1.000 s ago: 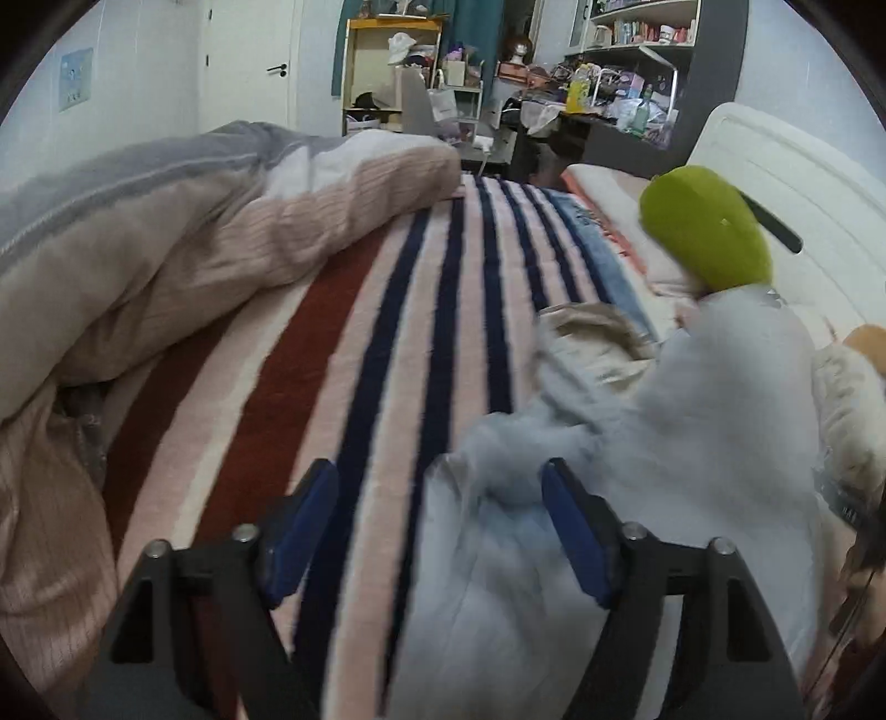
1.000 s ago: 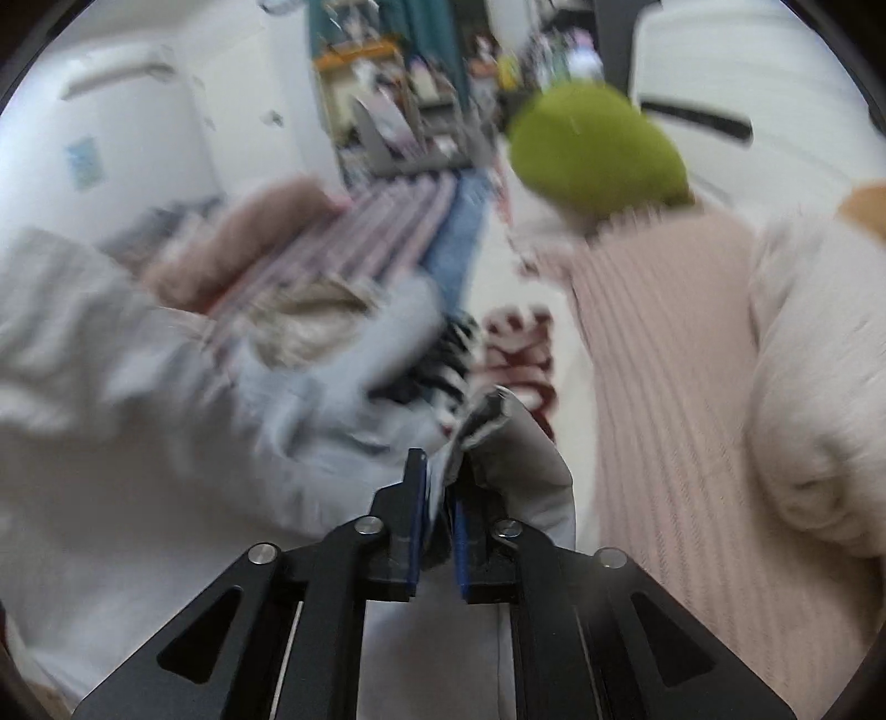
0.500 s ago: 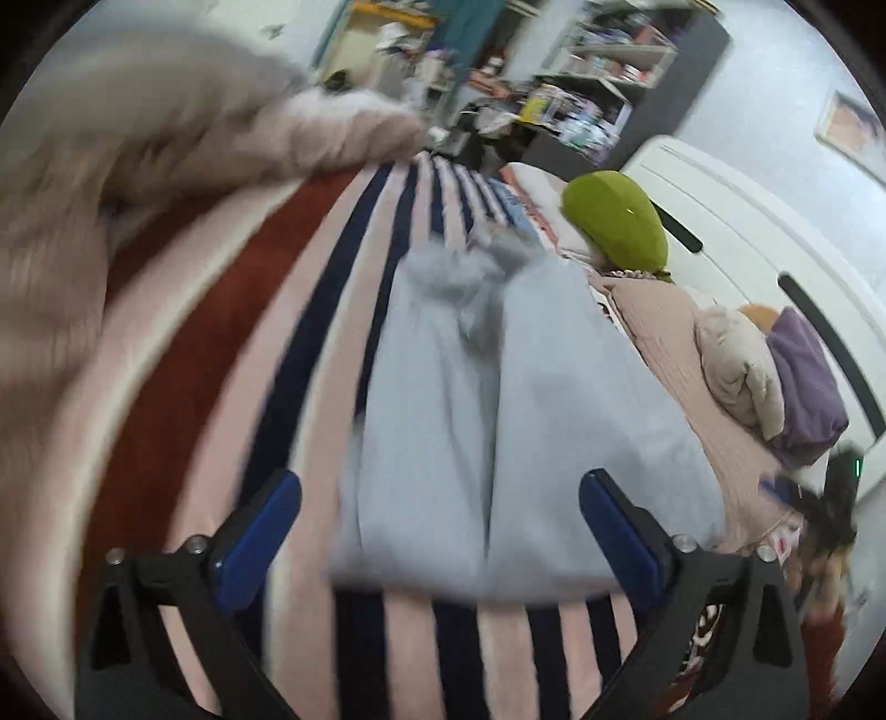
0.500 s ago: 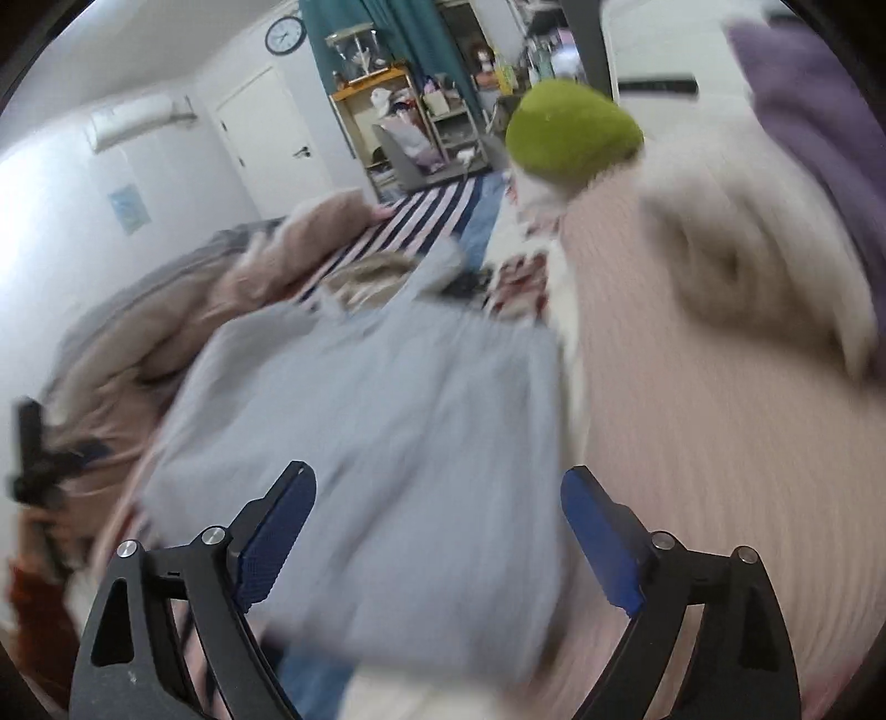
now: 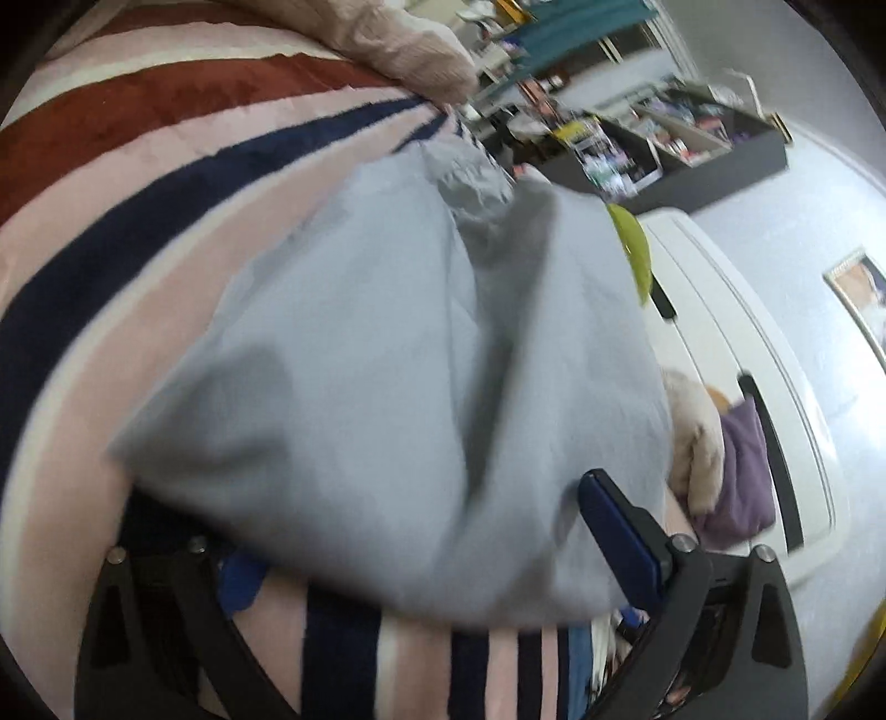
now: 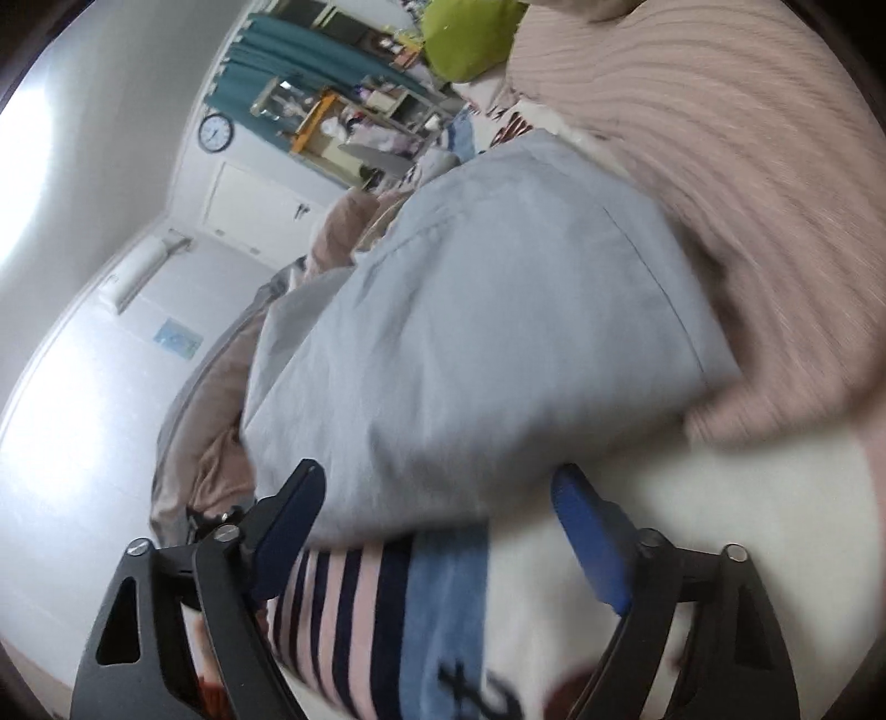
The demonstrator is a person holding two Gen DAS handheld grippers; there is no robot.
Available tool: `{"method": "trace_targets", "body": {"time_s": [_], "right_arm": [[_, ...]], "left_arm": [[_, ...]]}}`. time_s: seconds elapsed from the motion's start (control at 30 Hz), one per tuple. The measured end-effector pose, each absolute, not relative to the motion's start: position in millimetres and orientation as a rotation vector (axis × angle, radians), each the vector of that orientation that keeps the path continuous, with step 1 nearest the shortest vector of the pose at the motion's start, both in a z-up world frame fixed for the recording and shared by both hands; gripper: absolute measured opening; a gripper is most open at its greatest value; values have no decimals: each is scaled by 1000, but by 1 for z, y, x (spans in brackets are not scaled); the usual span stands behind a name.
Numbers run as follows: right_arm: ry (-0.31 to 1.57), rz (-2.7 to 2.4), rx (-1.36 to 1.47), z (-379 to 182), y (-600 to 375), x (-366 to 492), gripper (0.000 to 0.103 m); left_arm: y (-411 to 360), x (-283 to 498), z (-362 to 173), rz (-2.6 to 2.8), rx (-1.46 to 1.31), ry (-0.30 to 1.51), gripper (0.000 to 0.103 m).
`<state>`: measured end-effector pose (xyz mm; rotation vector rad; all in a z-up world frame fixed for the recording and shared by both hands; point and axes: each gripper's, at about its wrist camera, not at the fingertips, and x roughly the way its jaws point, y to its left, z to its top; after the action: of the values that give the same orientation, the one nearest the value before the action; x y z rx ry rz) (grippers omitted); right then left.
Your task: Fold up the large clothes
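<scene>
The right hand-held gripper (image 6: pixel 437 531) stands with its blue-padded fingers (image 6: pixel 590 534) spread wide, nothing between them. Just beyond the fingertips lies the pale blue garment (image 6: pixel 482 332), a smooth folded mass with a seam running down its right side. It rests on the striped blanket (image 6: pixel 354 615), whose pink, navy and blue bands show at its near edge. To the right, a ribbed pink cover (image 6: pixel 747 183) lies against the garment. Far off, a lime-green cushion (image 6: pixel 470 33) and a wall clock (image 6: pixel 216 132) show.
</scene>
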<state>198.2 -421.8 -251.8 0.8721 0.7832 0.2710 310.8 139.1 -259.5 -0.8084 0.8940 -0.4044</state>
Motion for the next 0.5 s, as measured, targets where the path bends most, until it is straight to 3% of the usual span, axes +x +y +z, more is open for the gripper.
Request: {"method": "trace_targets", "body": {"time_s": [0.07,0.13,0.17,0.23,0.3,0.37,0.5], "right_arm": [[785,182,894,-257,-423,213,77],[762,138,894,-258,-421,222,68],[758,117,884,-260,-421,224,57],[744,78,889,-262,-421,225,41],[716,71,882,-260,-421,217,16],[693,71,816,-249,-416,209,9],[647,117,798,-229,-424,185,7]], "left_arm": [[140,320,-260,-359,-836,882,73],[144,324,-267,-338,-880,887,40],[144,325,-271,-347,-911,891,37],[144,326,-268,-364,-890,883,16],[141,319,-250,-379,-811,860,13],[138,306,-235,-406,-765,840,12],[138,274,-218,-447,-719,830,12]]}}
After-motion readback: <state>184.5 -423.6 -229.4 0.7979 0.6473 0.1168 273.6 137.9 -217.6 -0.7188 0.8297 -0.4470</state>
